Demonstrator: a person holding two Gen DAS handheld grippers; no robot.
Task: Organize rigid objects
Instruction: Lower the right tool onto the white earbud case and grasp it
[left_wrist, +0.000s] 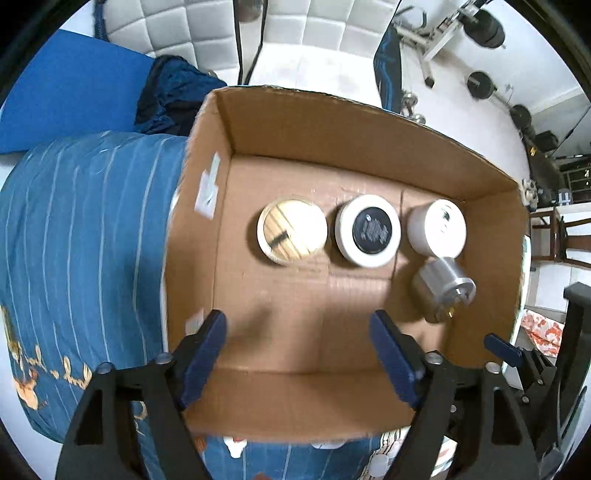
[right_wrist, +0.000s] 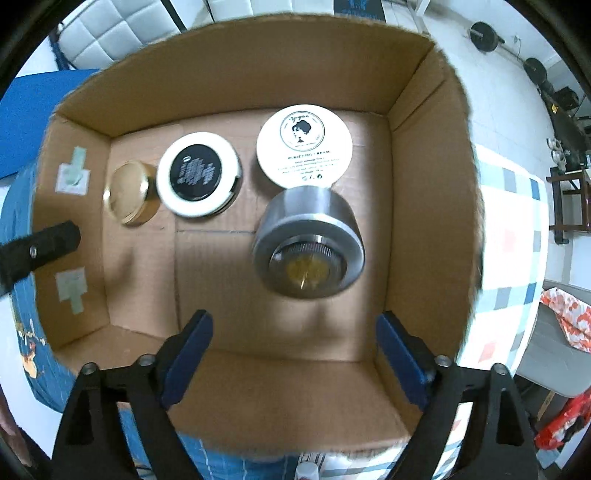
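Note:
An open cardboard box sits on a blue striped bedspread. On its floor stand a gold-lidded jar, a white jar with a black label, a white cream jar and a silver metal cylinder. My left gripper is open and empty above the box's near part. My right gripper is open and empty, just in front of the cylinder. The right gripper's blue finger shows at the left view's right edge.
The blue striped bedspread lies left of the box. A checked cloth lies to its right. A white tufted headboard, dark blue cloth and gym weights are behind. Part of the left gripper pokes in at the left.

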